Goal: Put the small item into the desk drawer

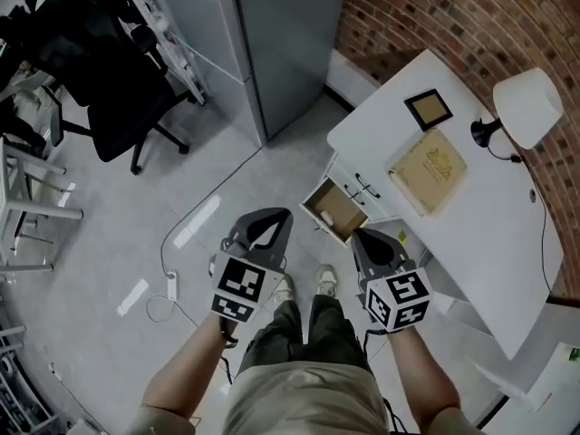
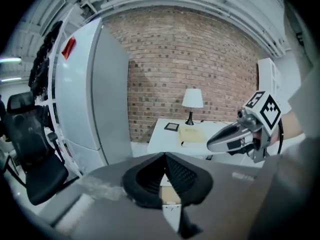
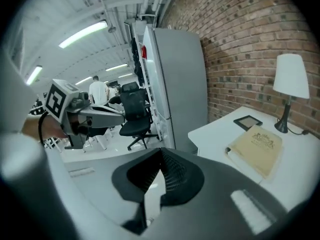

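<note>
- A black office chair (image 1: 109,75) stands on the grey floor at the far left of the head view, well apart from the worktop.
- A tall grey cabinet (image 1: 281,34) stands against the brick wall (image 1: 435,12), between the chair and the worktop.
- A white power strip (image 1: 174,285) with its cable lies on the floor, left of the person's feet.
- The left tongs (image 1: 272,220) are held up in front of the person. In the left gripper view their tips (image 2: 164,156) meet, fully closed, with nothing gripped.
- The drawer (image 1: 349,202) under the worktop's near end is pulled open, just ahead of both tongs in the head view.
- The small item (image 1: 327,216), pale in colour, lies inside the open drawer, free of both tongs.
- The right tongs (image 1: 362,238) are held beside the left pair. In the right gripper view their tips (image 3: 161,151) are pressed together and empty.
- The white worktop (image 1: 507,243) runs along the brick wall on the right.
- On it lie a dark framed square (image 1: 428,109) and, just beside it, a tan book (image 1: 428,170).
- A white-shaded lamp (image 1: 528,105) stands at the worktop's wall side, right of the book.
</note>
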Demonstrator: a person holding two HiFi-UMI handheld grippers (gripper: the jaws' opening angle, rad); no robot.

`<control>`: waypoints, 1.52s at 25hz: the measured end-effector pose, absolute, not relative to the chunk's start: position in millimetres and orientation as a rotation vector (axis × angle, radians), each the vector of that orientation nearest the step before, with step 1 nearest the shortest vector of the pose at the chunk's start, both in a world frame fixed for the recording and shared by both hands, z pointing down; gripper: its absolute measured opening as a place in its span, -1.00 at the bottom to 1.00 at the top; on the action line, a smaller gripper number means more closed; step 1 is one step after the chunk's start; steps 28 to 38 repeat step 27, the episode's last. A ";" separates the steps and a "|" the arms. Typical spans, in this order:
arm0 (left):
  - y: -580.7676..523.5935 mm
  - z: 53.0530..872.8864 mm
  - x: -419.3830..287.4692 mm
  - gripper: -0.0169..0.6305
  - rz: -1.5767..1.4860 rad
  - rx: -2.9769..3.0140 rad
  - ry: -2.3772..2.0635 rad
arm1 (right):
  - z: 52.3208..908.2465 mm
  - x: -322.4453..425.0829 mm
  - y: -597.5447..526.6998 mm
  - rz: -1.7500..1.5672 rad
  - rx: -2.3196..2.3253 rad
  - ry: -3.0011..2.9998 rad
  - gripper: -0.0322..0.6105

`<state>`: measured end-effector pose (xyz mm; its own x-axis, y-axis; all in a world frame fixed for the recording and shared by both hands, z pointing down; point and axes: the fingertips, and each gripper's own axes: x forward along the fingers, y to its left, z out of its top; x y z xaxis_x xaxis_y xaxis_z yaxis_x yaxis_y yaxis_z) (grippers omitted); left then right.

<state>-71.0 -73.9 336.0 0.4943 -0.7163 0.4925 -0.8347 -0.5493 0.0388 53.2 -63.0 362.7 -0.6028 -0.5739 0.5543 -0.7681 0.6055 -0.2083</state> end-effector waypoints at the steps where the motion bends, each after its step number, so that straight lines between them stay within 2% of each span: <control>1: -70.3 324.2 -71.0 -0.94 0.610 2.487 -1.320 | 349.6 52.0 -61.5 0.590 1.071 -2.416 -0.89; 15: -27.6 208.4 -102.3 -0.94 0.528 2.587 -1.448 | 183.3 9.8 -27.8 0.235 1.029 -2.630 -0.89; 38: -21.4 198.2 -118.1 -0.94 0.485 2.568 -1.445 | 154.8 -3.3 -41.4 0.315 1.031 -2.690 -0.89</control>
